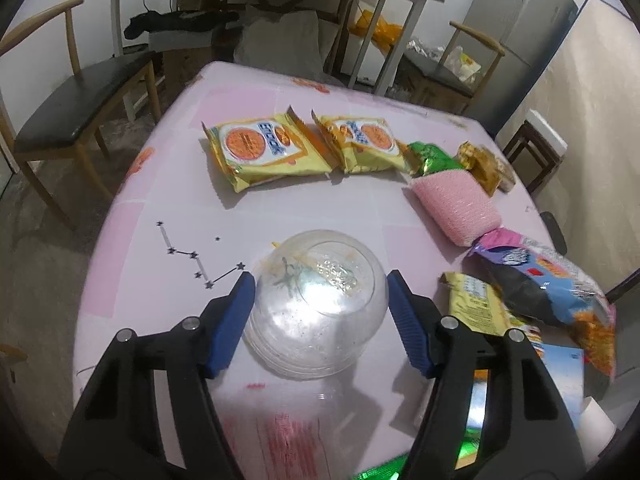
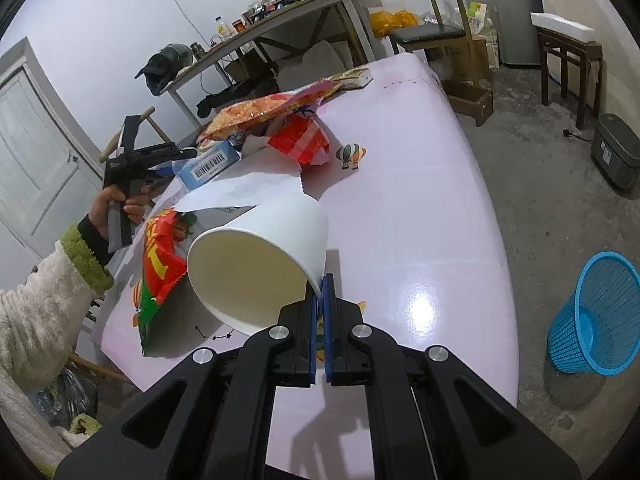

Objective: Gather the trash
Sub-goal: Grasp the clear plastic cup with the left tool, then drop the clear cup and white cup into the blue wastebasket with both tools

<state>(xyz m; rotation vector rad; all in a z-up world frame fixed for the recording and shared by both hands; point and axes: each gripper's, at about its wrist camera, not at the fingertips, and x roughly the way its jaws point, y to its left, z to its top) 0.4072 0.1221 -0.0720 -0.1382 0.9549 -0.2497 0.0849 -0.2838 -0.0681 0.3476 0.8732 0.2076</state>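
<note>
In the left wrist view my left gripper is open, its blue pads on either side of an upturned clear plastic bowl on the pink table, not touching it. In the right wrist view my right gripper is shut on the rim of a white paper cup, held tilted above the table. Snack wrappers lie around: two yellow packets, a green wrapper, a pink sponge pack, a red bag.
A blue plastic basket stands on the floor right of the table. A blue box, white paper and chip bags crowd the table's far side. Chairs and a cluttered desk stand beyond.
</note>
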